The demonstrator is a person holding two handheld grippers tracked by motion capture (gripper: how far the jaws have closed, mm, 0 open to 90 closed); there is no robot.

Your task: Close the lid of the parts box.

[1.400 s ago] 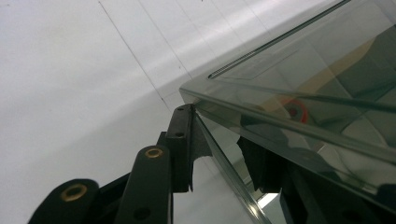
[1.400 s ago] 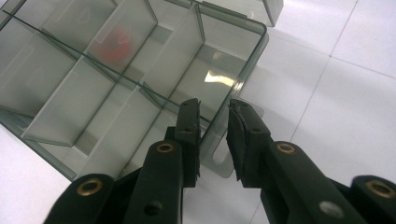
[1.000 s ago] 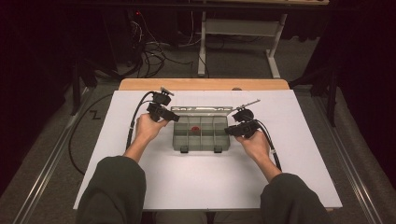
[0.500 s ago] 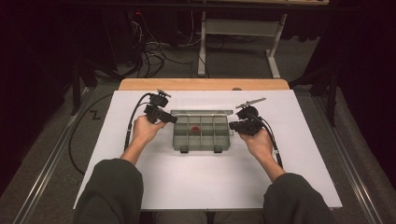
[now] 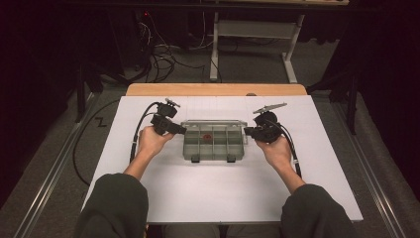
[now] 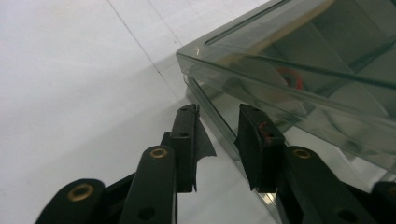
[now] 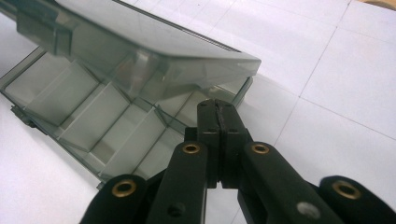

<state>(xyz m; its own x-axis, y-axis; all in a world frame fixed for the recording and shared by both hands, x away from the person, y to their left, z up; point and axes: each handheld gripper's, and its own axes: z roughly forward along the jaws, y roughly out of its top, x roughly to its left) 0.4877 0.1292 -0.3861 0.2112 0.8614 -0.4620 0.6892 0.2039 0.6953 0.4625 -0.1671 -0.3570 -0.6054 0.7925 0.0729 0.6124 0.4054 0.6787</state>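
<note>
Both your grippers have drawn in against the compartment box (image 5: 214, 141) mid-desk: left gripper (image 6: 217, 140) fingers have just been narrowing astride its wall, right gripper (image 7: 218, 121) fingers pressed together, empty, under the half-raised lid (image 7: 154, 46).

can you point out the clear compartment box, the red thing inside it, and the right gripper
clear compartment box (image 5: 214, 154), high view, on its near front wall.
red thing (image 5: 205, 137), high view, on its middle, in a compartment of the box.
right gripper (image 7: 218, 122), right gripper view, at the tips of its closed jaws.
</note>
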